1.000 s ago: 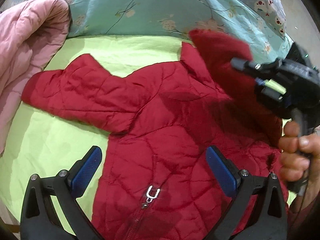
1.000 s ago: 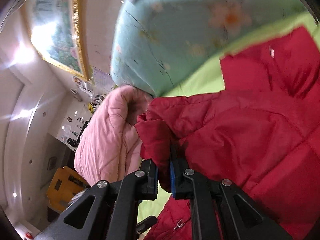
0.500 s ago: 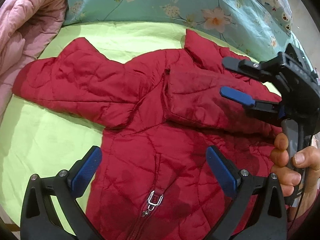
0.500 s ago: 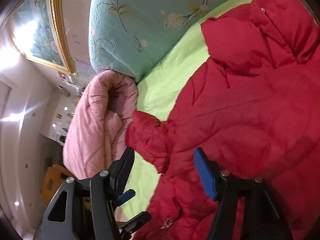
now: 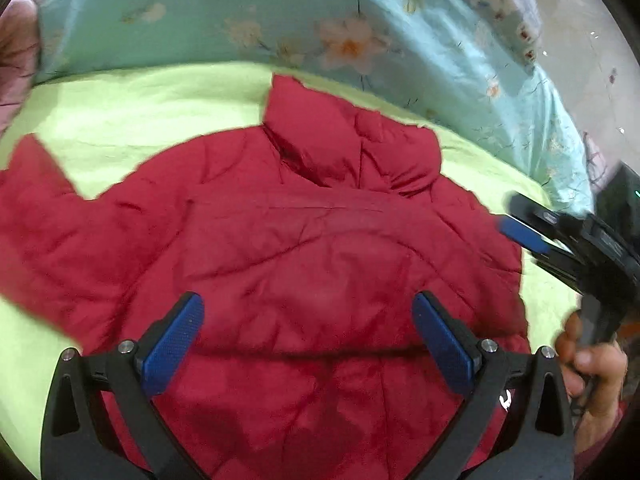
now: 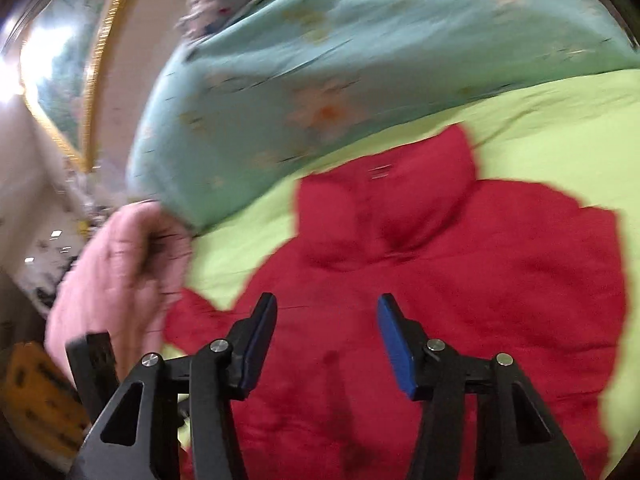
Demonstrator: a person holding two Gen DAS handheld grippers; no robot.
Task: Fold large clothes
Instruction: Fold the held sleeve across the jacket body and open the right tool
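lime-green bed (image 5: 132,120) under red jacket (image 5: 304,248), teal quilt (image 5: 248,16), pink quilt (image 6: 120,272)

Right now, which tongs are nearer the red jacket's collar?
Probably right, though it's close. The right tongs hover at the jacket's shoulder edge beside the collar, jaws closing on nothing. The left tongs hang open over the chest, below it.

lime green sheet (image 5: 120,120) covers bed, mid frame. teal floral quilt (image 5: 240,20) bunched across top. pink padded blanket (image 6: 120,272) at left edge. gold-framed painting (image 6: 60,60) upper left in right-wrist view. yellow obj (image 6: 36,400) lower left, blurred.
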